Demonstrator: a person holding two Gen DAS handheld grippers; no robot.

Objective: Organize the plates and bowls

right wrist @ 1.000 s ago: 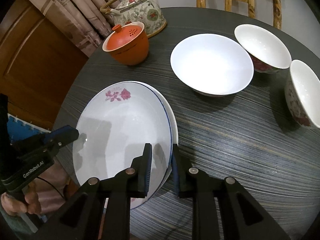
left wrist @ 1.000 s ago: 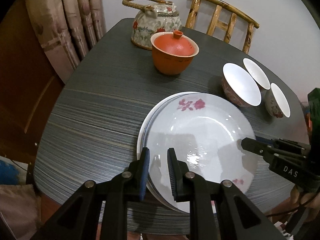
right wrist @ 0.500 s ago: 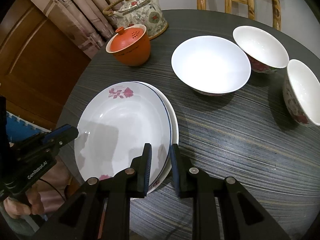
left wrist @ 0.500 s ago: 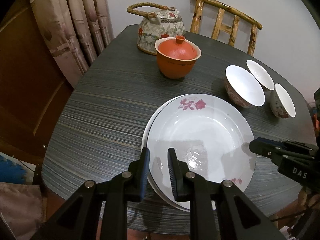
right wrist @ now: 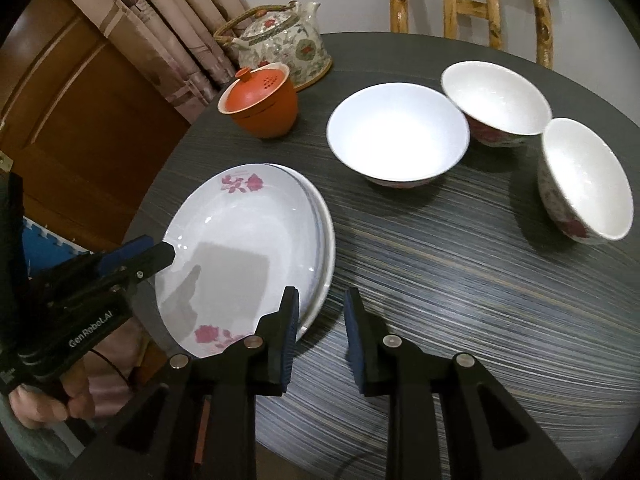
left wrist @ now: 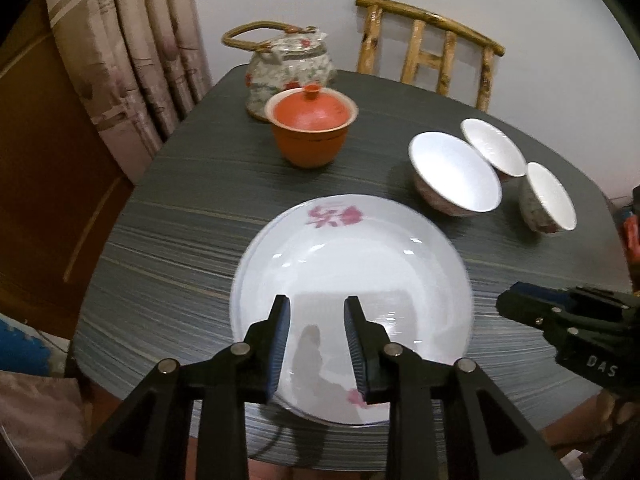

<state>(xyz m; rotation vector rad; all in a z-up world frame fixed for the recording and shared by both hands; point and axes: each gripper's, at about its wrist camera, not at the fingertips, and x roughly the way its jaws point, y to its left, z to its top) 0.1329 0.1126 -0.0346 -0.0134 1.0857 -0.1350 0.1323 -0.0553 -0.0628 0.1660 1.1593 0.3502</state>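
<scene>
Both tools have just let go of the top plate point(left wrist: 352, 280). A second ago the left tool point(left wrist: 316, 344) and the right tool point(right wrist: 320, 332) each pinched the rim of that rose-printed plate from opposite sides; now their jaws have been opening, and both stand narrowly apart with nothing pressed between the pads. The left tool hangs over the plate's near edge, the rim below the gap and not gripped. The right tool has backed off the plate's right edge, so that its gap shows bare bench point(right wrist: 460, 280).

The plate now rests on the bench, nested on at least 1 more plate whose blue-lined rim point(right wrist: 324, 236) peeks out on the right, slightly off-centre. So the plates look stacked, and I judge that part of the job finished.

The 3 bowls remain separate: the large white bowl point(right wrist: 396, 132) nearest the plates, and 2 smaller rose-patterned bowls point(right wrist: 496, 100) point(right wrist: 584, 176) beyond it, close together. They are probably next, nested into one another or gathered beside the stack. The orange lidded cup point(right wrist: 260, 104) and the teapot point(right wrist: 284, 40) stand at the far side, untouched.
</scene>
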